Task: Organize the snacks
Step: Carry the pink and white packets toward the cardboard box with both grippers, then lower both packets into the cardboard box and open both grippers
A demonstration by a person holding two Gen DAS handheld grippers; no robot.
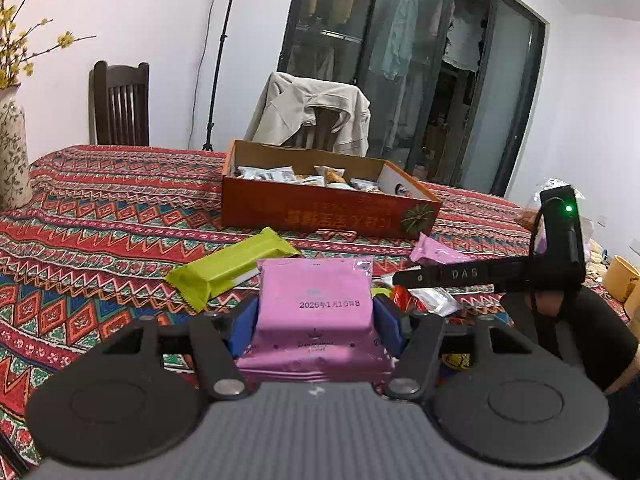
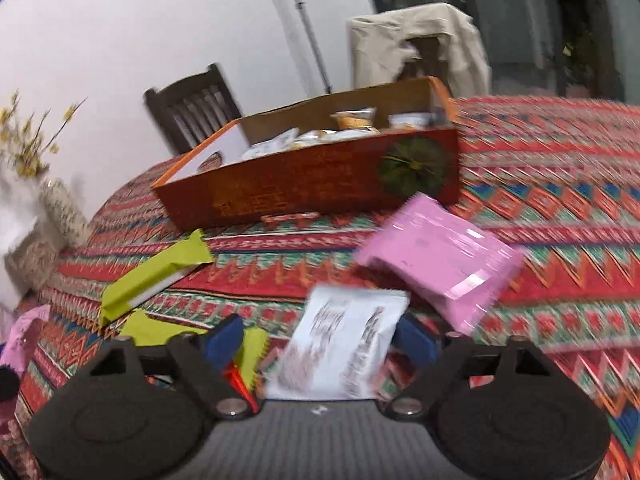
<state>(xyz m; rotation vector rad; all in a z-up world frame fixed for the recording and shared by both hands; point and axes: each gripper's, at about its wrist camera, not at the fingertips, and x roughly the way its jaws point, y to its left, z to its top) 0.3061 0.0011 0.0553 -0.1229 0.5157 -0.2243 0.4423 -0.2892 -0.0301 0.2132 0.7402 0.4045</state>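
The left gripper (image 1: 316, 316) is clamped on one pink snack packet (image 1: 316, 300), low centre of its view, blue pads pressing both sides. Beyond it lie one green wafer bar (image 1: 228, 268) and a second pink packet (image 1: 434, 250) at right. The orange cardboard box (image 1: 320, 208), mid-frame on the patterned tablecloth (image 1: 100, 208), holds several wrapped snacks. The right gripper (image 2: 320, 340) stands wide apart around one white printed packet (image 2: 344, 348); through the blur I cannot tell if it grips.
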